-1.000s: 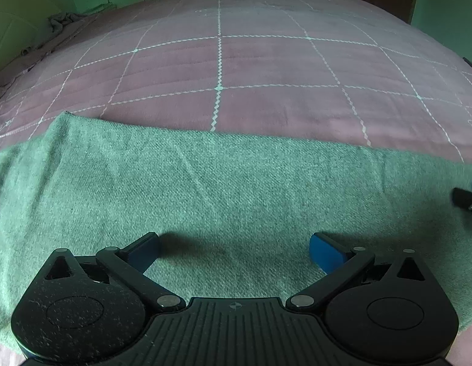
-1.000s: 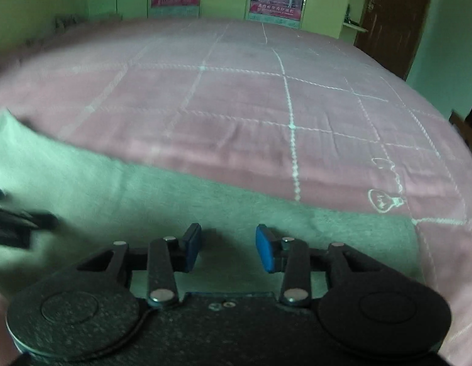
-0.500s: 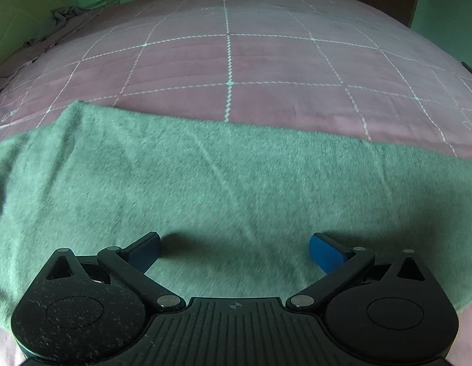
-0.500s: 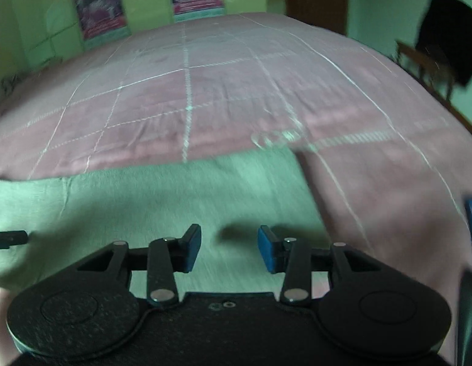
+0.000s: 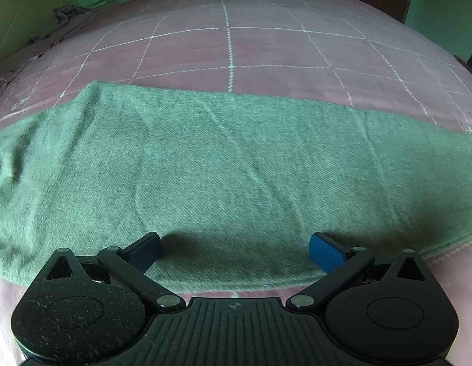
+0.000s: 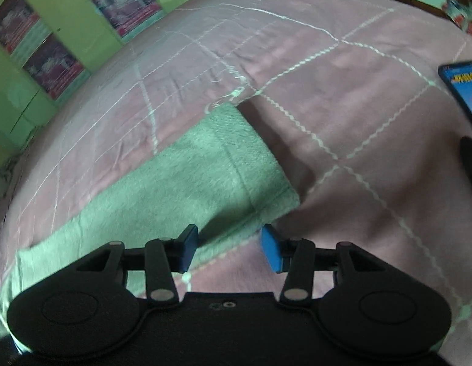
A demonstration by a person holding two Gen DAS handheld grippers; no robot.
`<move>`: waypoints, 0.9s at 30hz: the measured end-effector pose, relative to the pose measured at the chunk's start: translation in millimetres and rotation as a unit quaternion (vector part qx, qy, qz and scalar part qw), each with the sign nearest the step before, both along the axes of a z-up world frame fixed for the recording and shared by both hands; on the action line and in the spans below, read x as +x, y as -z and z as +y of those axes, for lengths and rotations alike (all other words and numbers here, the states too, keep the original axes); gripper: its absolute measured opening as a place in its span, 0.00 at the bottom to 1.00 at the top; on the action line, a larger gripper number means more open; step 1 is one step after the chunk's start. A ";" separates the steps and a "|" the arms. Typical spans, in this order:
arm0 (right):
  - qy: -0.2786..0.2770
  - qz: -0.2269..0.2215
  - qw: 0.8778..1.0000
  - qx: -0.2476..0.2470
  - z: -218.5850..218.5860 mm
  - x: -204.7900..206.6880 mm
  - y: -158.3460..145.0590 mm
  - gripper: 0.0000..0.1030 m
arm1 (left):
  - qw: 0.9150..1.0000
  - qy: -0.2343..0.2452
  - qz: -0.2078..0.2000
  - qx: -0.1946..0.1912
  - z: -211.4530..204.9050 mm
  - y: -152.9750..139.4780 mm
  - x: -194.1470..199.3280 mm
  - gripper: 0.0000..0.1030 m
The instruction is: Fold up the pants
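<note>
Pants, green and coarsely woven, lie flat in a long band on the pink quilted bedspread, hemmed cuff pointing away. Left gripper gapes wide above them, empty. Right gripper is opening over the cuff's near edge, gripping nothing.

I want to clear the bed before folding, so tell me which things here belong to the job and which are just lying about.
For the job:
- pants
- left gripper, open above the pants
- right gripper, jaws opening over the pants' end, nothing gripped

Lying about:
- phone
- crumpled cloth
</note>
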State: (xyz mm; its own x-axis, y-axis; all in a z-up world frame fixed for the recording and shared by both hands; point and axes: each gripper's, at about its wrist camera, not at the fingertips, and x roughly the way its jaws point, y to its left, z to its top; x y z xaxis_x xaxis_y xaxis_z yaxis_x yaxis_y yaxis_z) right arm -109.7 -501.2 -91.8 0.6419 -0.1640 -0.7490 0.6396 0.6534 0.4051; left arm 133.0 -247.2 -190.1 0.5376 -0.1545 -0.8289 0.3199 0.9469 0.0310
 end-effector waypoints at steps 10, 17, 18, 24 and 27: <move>-0.003 -0.057 0.993 -0.100 12.9 -0.8 -25.7 0.12 | 1.000 0.021 0.001 0.002 -35.6 0.8 -6.7 1.00; 0.013 -0.034 0.999 -0.036 -5.6 4.7 2.3 0.26 | 1.000 0.024 0.004 0.005 -45.0 1.4 -4.7 1.00; 0.012 -0.032 0.999 -0.031 -7.5 6.0 3.2 0.22 | 1.000 0.024 0.004 0.008 -46.7 1.8 -4.6 1.00; 0.008 -0.003 0.997 -0.076 5.4 13.9 -3.7 0.17 | 0.999 0.036 0.024 0.014 -49.3 -2.9 3.7 1.00; 0.012 0.014 0.996 -0.090 11.7 19.8 -9.0 0.16 | 0.999 0.032 0.022 -0.004 -31.2 -15.9 9.1 1.00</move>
